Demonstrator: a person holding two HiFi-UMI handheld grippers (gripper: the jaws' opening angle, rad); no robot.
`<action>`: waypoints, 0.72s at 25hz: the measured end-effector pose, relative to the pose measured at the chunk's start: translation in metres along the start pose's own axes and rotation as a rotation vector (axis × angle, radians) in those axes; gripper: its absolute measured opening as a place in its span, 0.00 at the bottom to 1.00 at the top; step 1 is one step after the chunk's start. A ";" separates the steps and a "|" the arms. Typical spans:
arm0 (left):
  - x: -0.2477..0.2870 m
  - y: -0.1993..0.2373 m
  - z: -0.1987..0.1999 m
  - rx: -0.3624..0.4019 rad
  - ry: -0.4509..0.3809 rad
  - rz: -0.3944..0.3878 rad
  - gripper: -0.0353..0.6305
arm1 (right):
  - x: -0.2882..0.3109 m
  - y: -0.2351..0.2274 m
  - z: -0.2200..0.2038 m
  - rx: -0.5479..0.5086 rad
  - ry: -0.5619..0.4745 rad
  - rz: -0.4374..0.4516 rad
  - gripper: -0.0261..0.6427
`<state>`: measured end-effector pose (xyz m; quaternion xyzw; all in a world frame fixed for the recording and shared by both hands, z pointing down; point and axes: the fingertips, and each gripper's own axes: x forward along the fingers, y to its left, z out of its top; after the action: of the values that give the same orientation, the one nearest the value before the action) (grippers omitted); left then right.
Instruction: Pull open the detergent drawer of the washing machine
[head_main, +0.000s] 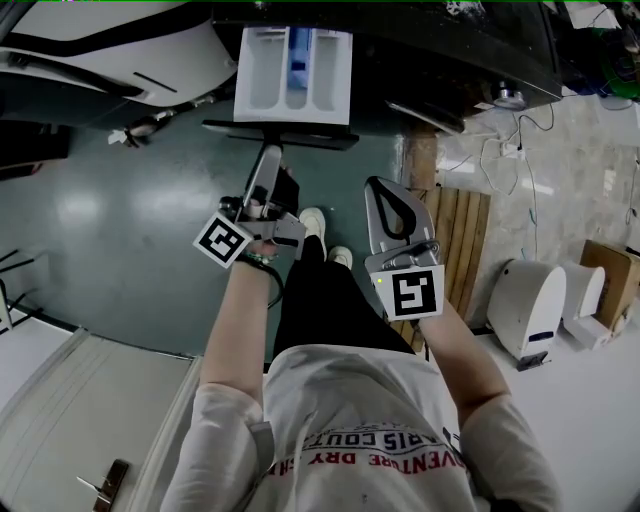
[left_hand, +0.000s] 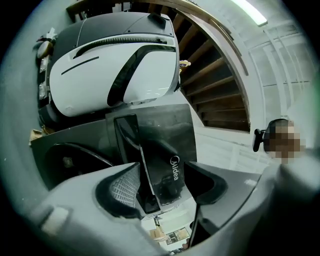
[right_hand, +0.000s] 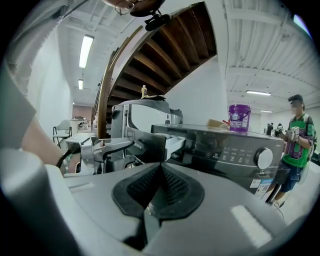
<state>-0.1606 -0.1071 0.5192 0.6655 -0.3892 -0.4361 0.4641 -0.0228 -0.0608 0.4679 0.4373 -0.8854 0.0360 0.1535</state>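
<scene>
White plastic detergent drawer (head_main: 292, 75) stands out of the dark washing machine (head_main: 450, 45), compartments exposed. Its glossy dark front panel (left_hand: 165, 145) reads "Midea". Left gripper (head_main: 270, 152) is clamped wide across that panel. Right gripper (right_hand: 161, 167) has pads pressed together, empty, well apart from the drawer. Purple tub (right_hand: 239, 117) sits on the machine top; label unreadable.

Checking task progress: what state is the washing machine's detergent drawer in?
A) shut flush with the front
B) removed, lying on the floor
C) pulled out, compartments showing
C: the detergent drawer juts out of the washing machine, its white compartments visible from above.
</scene>
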 end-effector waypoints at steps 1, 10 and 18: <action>-0.002 -0.002 0.000 0.001 -0.013 0.023 0.47 | -0.002 -0.001 0.001 0.009 0.003 -0.006 0.04; -0.029 -0.053 -0.012 0.196 -0.011 0.233 0.08 | -0.027 0.000 0.027 0.048 -0.026 -0.012 0.04; -0.018 -0.141 -0.019 0.609 0.160 0.154 0.04 | -0.050 -0.001 0.079 0.055 -0.090 0.025 0.04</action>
<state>-0.1329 -0.0475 0.3916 0.7745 -0.5134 -0.2096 0.3044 -0.0126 -0.0391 0.3777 0.4314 -0.8954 0.0425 0.1012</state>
